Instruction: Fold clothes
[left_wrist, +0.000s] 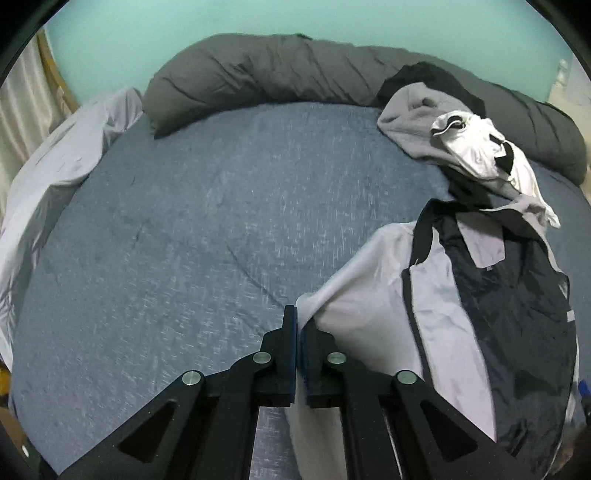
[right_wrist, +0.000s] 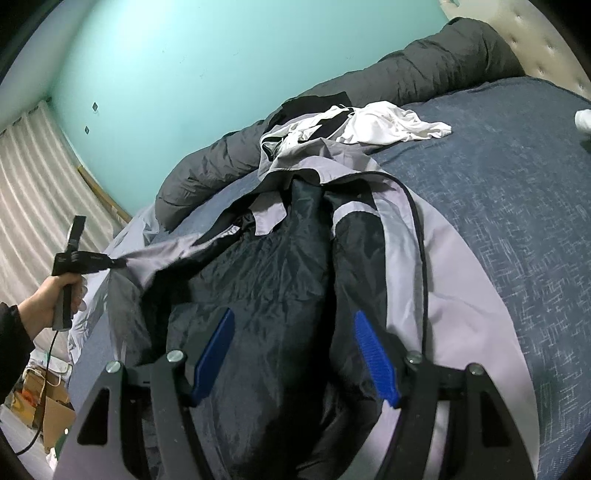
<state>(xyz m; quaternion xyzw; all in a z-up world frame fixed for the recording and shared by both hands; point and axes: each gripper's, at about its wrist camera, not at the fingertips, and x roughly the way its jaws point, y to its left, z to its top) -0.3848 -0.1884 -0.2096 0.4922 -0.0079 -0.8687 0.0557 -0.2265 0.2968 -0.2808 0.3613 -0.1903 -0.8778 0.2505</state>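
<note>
Here a thin grey-and-navy windbreaker jacket (right_wrist: 280, 280) lies opened out on the blue heathered bedsheet (left_wrist: 184, 229), its dark lining facing up and its pale grey outer panels spread to either side, collar end toward a heap of other clothes: a white garment (right_wrist: 384, 127) and a soft grey one (left_wrist: 410, 122) piled against the long dark grey rolled duvet (left_wrist: 258, 77) by the teal wall (right_wrist: 221, 55). The step in hand looks like spreading or drawing out one side of the jacket before a fold. The left gripper (left_wrist: 298, 325) has its jaws closed together on the pale grey edge of the jacket, most likely a sleeve or front panel, though the blurred cloth there makes it hard to say which; seen from the right wrist view, that gripper is held out to the side in the person's hand (right_wrist: 55, 299), low and roughly level, with the fabric stretched taut from it. The right gripper (right_wrist: 295, 354) hovers just above the dark lining with its blue-padded jaws wide apart, holding nothing, pointed along the jacket toward the collar. The next move calls for keeping the slippery cloth under even tension while the pulled side is laid flat or carried across the body, and for the open gripper to pin or take hold of the opposite part so the whole garment does not slide on the sheet
</note>
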